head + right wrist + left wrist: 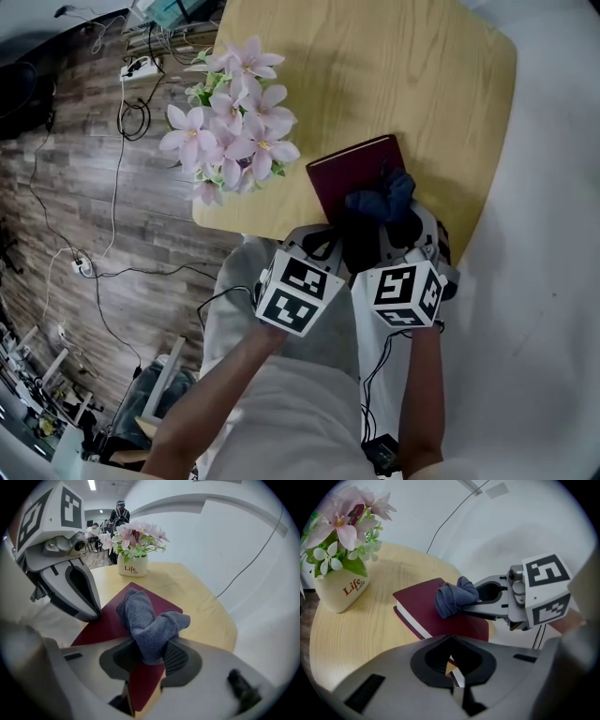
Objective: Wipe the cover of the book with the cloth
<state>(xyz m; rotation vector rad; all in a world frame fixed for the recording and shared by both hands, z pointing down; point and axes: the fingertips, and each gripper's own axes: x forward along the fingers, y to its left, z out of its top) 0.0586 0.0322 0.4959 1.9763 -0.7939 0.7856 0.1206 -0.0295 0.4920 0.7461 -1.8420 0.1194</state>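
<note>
A cream pot (337, 592) beside the book (352, 169) carries the word "Life" twice in red, one large and one small. Pink and white flowers (234, 122) with green leaves fill it. No writing can be read on the book's plain maroon cover. The book lies closed and flat on the wooden counter (375, 75), at the rounded corner nearest the person, its white page edge showing along one side.

The cloth (140, 616), blue and bunched, sits on the book's cover. The right gripper (152, 656) has its fingers clamped on the cloth's near end, and the rest of the cloth spills forward over the cover. The left gripper (450, 639) has its fingers brought together at the tips with nothing held between them; the tips are at the book's near corner, beside the cloth. Each gripper bears a cube with black and white square markers.

Past the flowers from the book, off the counter, the wood-pattern floor (56, 187) carries loose cables and a white power strip (141, 67). In the right gripper view, people (119, 510) are in the room far beyond the pot.
</note>
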